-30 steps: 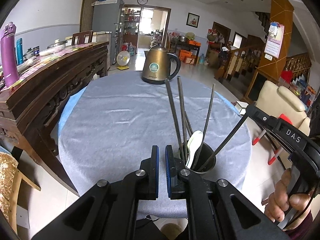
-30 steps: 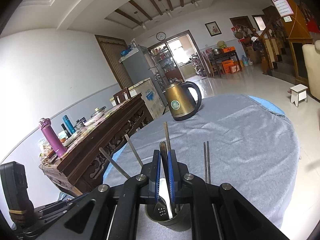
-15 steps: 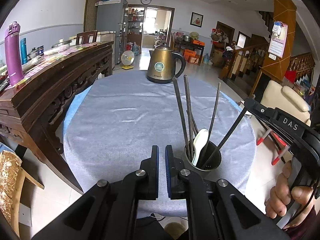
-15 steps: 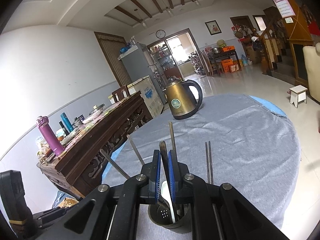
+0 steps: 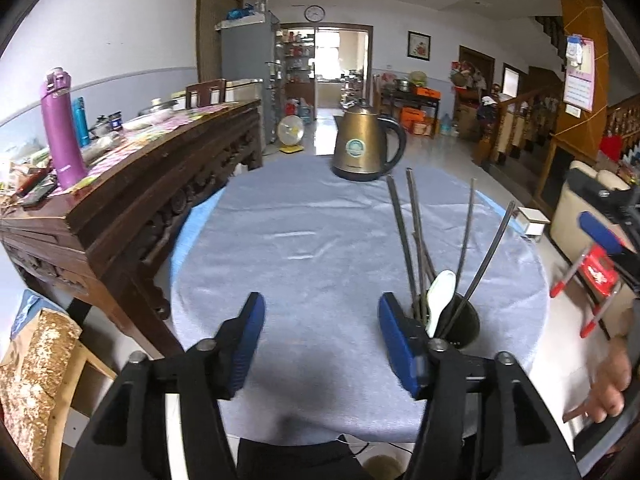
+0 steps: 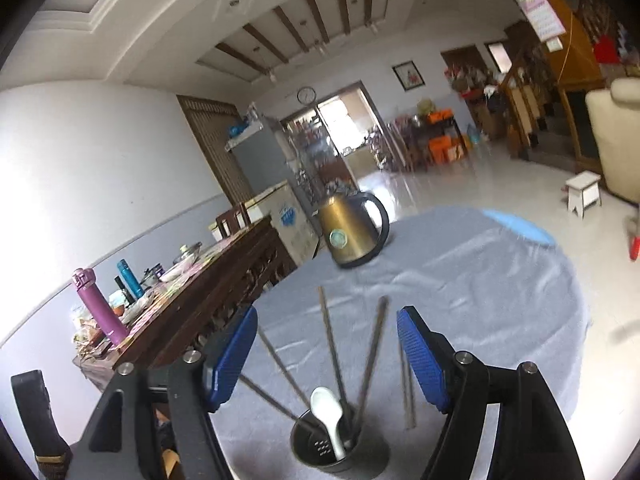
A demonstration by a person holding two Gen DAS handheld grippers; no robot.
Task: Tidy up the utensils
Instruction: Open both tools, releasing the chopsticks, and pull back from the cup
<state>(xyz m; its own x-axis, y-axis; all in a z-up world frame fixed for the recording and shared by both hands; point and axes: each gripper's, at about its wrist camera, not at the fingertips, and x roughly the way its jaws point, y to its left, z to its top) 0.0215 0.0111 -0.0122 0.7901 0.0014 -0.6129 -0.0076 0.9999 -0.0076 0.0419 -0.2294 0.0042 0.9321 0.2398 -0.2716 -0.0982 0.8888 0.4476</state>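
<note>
Chopsticks (image 6: 332,356) upright in cup (image 6: 340,454), fanning outward

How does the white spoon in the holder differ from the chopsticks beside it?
The white spoon is pale, broad and short, barely clearing the rim; the chopsticks are dark, thin and long, rising well above it. The spoon stands alone; the chopsticks are several and fan outward. Both stand in the dark holder.

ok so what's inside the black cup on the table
The black cup holds a white spoon and several dark chopsticks leaning outward. A pair of chopsticks lies outside on the cloth beside it. The sticks' lower ends are hidden by its wall.
</note>
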